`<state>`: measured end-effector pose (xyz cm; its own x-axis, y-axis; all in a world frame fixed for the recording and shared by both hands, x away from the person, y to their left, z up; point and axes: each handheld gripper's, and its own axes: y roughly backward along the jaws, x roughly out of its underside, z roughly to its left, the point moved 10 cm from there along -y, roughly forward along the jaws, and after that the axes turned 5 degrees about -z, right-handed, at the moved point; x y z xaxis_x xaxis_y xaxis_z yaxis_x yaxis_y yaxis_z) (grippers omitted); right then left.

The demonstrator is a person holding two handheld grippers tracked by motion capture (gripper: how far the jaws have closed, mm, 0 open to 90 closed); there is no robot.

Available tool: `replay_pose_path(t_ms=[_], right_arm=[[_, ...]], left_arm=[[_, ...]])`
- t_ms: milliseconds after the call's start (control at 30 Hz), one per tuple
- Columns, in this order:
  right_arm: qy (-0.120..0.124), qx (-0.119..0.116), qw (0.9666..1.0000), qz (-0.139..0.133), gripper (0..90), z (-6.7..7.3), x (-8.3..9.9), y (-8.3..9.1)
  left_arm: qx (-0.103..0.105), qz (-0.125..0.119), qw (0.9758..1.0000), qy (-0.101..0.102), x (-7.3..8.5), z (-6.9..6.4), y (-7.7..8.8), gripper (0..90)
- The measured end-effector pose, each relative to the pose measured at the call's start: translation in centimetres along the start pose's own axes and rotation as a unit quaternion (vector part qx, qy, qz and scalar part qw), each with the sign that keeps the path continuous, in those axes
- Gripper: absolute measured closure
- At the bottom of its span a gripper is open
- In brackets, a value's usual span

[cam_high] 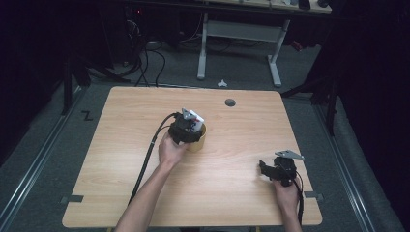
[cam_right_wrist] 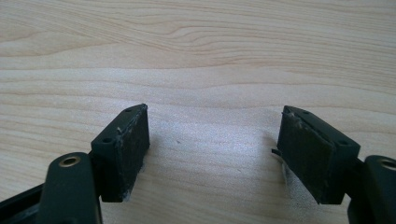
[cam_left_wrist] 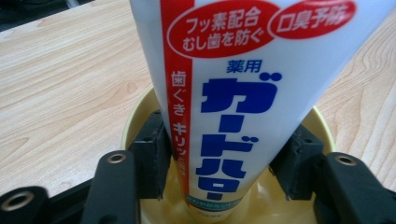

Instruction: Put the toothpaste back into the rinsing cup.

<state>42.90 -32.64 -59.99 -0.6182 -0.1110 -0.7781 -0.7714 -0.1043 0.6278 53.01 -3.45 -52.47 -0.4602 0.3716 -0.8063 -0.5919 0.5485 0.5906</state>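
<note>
High view first: the left gripper [cam_high: 189, 126] is sitting over a yellow cup [cam_high: 198, 140] near the middle of the tabletop [cam_high: 232, 145], with a white toothpaste tube [cam_high: 196, 117] poking up out of it. The right gripper [cam_high: 270, 170] is resting well apart, down by the near right corner.

Left gripper view — the toothpaste tube [cam_left_wrist: 243, 93] is standing in the yellow cup [cam_left_wrist: 135, 116], cap end down inside, blue and red print facing the camera. The jaws are flanking the tube on both sides at the rim; I honestly can't tell if the pads are pressing on it or just sitting beside it.

Right gripper view — the right gripper [cam_right_wrist: 212, 154] is spread wide, nothing but bare tabletop [cam_right_wrist: 201, 56] between its jaws
</note>
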Motion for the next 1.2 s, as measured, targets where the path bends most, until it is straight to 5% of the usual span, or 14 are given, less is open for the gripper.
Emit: replay_pose_path(t_ms=[1200], right_arm=[[0.0,0.0,1.0,0.001,25.4,0.0,0.0,0.0]], left_arm=[[-0.004,-0.048,0.9988,0.006,-1.9,0.6,2.7,24.7]])
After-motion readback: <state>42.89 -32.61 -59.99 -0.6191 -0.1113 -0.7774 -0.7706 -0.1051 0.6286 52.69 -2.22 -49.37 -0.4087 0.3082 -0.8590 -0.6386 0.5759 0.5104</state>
